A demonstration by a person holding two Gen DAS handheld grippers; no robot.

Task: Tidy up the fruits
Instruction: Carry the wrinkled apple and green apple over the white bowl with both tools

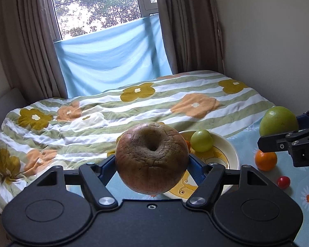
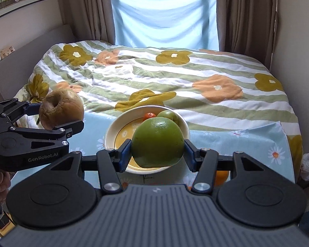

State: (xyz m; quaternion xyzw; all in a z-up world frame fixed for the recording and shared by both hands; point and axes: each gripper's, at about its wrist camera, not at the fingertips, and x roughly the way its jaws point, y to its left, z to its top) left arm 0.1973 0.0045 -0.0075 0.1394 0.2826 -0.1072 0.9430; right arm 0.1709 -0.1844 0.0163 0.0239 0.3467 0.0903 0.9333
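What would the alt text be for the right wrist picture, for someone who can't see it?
The right tongs grip a big green fruit over a cream bowl that holds a small green fruit and a small orange one. At left, the left tongs hold a brown apple before a flowered bed.

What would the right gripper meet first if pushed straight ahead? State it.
Likely the cream ceramic bowl: the right gripper, shut on the large green round fruit, points at it. Depth is unclear, so it might pass above the rim.
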